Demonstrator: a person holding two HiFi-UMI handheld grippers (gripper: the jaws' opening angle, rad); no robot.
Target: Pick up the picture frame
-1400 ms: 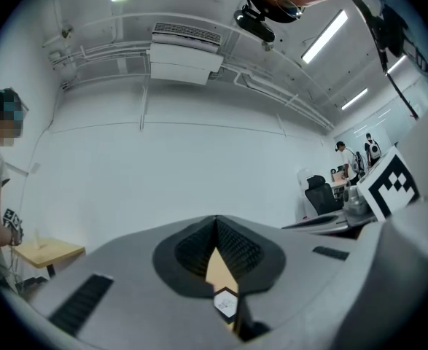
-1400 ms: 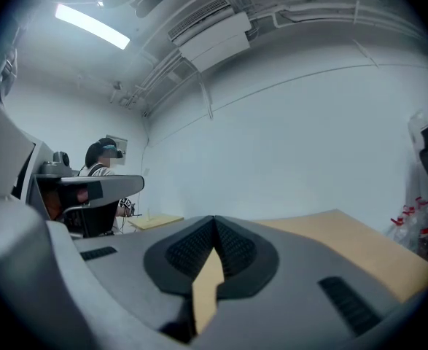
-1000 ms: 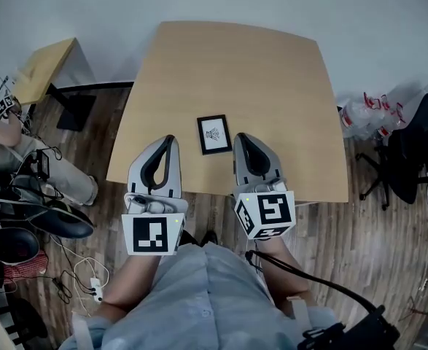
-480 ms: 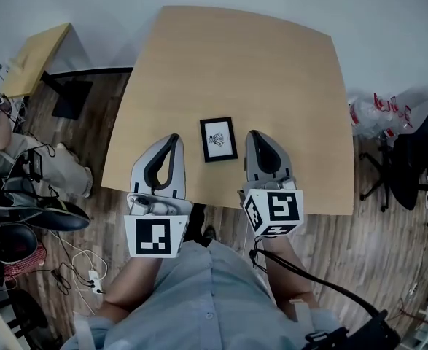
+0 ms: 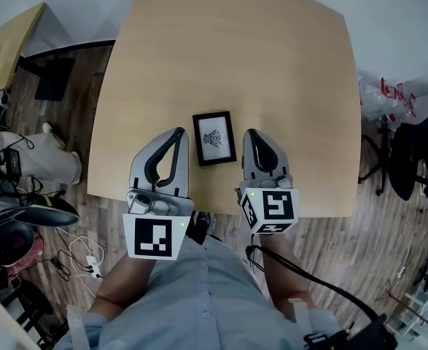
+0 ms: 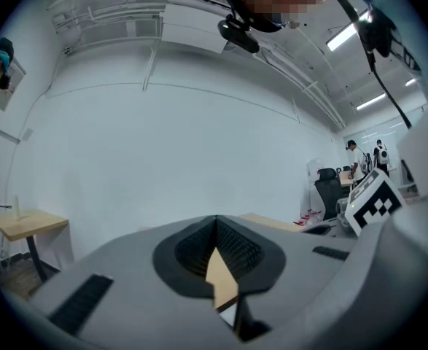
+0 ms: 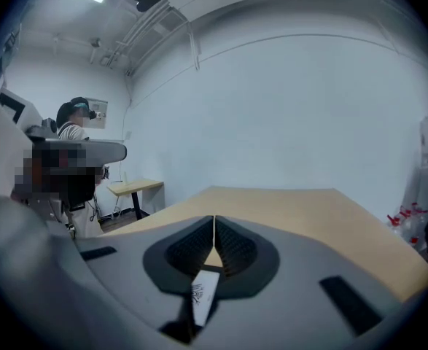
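Small black-rimmed picture frame [image 5: 214, 138] lies flat between two clenched, empty grippers.
Left gripper [image 5: 177, 133] and right gripper [image 5: 252, 135] have jaws pressed together, the frame just beside each tip. It is probably light, stiff and fragile; best pinched across its rim.

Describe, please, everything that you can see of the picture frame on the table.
The picture frame is small and rectangular: a thin black border round a white sheet with a small dark drawing at its middle. It lies flat, face up, on the light wooden table, near the person's edge, slightly askew. It sits between the left tongs and the right tongs, both shut; neither appears to touch it.
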